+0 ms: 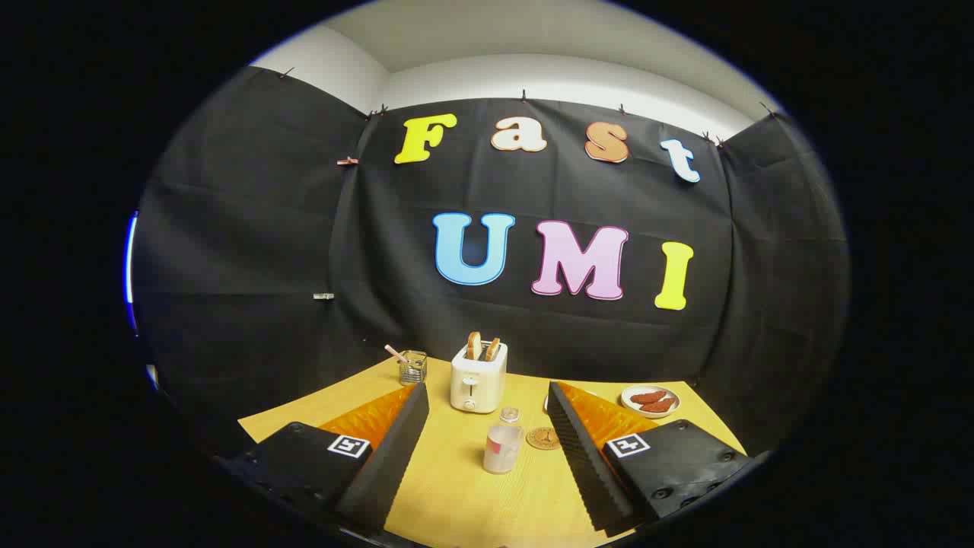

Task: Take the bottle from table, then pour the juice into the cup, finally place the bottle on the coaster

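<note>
A small clear bottle [502,446] with pale juice and a clear cap stands upright on the yellow table [456,495], between my two fingers and a little ahead of their tips. A round brown coaster [543,438] lies flat just right of the bottle, close by the right finger. My gripper [487,399] is open wide, and neither finger touches the bottle. Right of the coaster, a bit of a white rim [547,403] peeks out behind the right finger tip; I cannot tell whether it is the cup.
A white toaster [478,377] with two slices of bread stands beyond the bottle. A small glass holder with a stick [412,367] sits behind and left of it. A white plate with brown food [650,400] lies at the back right. Black cloth walls close the table's far side.
</note>
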`<control>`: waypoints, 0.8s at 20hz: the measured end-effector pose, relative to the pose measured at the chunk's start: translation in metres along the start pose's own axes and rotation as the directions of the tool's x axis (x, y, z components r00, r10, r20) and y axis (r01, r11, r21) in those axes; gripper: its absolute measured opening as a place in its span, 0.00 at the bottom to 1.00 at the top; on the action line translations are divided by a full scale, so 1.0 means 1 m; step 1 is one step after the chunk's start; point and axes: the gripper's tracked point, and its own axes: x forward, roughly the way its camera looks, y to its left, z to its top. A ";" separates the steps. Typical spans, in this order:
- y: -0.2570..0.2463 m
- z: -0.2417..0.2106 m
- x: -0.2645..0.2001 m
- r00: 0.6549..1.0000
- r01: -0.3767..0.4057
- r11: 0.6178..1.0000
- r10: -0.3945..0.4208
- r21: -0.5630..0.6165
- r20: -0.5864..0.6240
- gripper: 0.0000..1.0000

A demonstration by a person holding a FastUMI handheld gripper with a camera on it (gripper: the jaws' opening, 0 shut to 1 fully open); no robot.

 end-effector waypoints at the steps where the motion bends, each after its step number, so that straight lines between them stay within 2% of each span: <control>1: 0.006 -0.003 0.005 1.000 0.005 1.000 -0.005 0.004 -0.003 0.97; 4: 0.009 -0.018 0.023 0.998 0.059 0.998 -0.060 -0.016 -0.025 0.97; 8: 0.000 -0.051 0.042 0.980 0.184 0.982 -0.181 0.031 -0.077 0.97; 12: -0.011 -0.069 0.053 0.965 0.254 0.967 -0.251 0.026 -0.081 0.97; 16: -0.018 -0.071 0.059 0.956 0.287 0.957 -0.285 0.032 -0.070 0.97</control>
